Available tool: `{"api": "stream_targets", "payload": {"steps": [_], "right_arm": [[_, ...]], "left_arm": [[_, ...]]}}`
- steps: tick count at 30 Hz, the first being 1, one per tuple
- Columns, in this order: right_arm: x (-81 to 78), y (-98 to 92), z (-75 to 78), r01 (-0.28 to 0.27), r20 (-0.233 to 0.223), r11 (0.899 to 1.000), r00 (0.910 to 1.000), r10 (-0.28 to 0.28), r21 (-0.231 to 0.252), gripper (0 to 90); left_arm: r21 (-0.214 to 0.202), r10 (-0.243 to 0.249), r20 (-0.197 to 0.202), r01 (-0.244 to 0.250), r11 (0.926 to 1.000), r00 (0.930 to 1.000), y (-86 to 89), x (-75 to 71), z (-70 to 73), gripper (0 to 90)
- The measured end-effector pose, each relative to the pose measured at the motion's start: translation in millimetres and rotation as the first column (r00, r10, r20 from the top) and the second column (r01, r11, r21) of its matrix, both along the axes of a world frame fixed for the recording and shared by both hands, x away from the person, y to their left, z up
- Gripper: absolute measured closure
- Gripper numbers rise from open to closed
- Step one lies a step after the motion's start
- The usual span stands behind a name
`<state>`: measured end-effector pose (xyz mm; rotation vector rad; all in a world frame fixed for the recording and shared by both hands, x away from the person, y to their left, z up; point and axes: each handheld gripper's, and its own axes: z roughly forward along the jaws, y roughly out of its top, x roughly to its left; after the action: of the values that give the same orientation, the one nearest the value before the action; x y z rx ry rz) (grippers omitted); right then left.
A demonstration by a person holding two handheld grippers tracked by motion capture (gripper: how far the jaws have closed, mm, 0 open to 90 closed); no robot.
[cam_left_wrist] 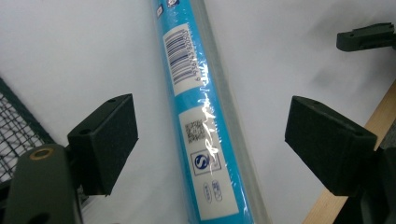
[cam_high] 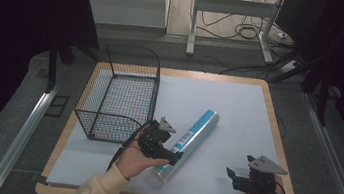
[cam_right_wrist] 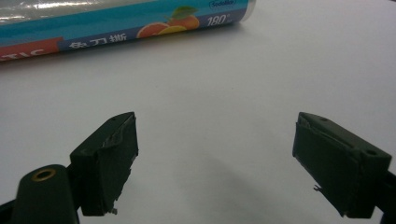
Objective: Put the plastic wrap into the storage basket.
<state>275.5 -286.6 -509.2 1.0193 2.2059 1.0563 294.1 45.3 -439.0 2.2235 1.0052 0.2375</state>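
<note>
A blue roll of cling film (cam_high: 188, 142) lies slantwise on the white counter (cam_high: 229, 104), its near end at the left gripper (cam_high: 171, 155) and its far end pointing away to the right. That gripper's fingers (cam_left_wrist: 105, 140) are spread wide on either side of the roll, not pressing it. A wire basket (cam_high: 122, 93) stands just left. The right gripper (cam_high: 231, 175) rests near the right edge, fingers released around nothing.
</note>
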Motion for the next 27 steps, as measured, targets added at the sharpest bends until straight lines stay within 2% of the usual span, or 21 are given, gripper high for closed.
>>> {"api": "stream_targets", "payload": {"steps": [12,27], "right_arm": [[0.0,0.9,-0.7,-0.002,-0.003,1.0,1.0,0.002,-0.008,15.2],[2.2,0.6,-1.6,-0.01,-0.007,1.0,0.9999,0.01,-0.007,15.2]], "left_arm": [[0.037,-0.03,-0.024,0.031,0.9988,0.9993,-15.1,11.1,-3.3,16.6],[0.062,-0.055,-0.024,0.056,0.9965,0.9982,-34.9,24.9,-9.5,16.7]]}}
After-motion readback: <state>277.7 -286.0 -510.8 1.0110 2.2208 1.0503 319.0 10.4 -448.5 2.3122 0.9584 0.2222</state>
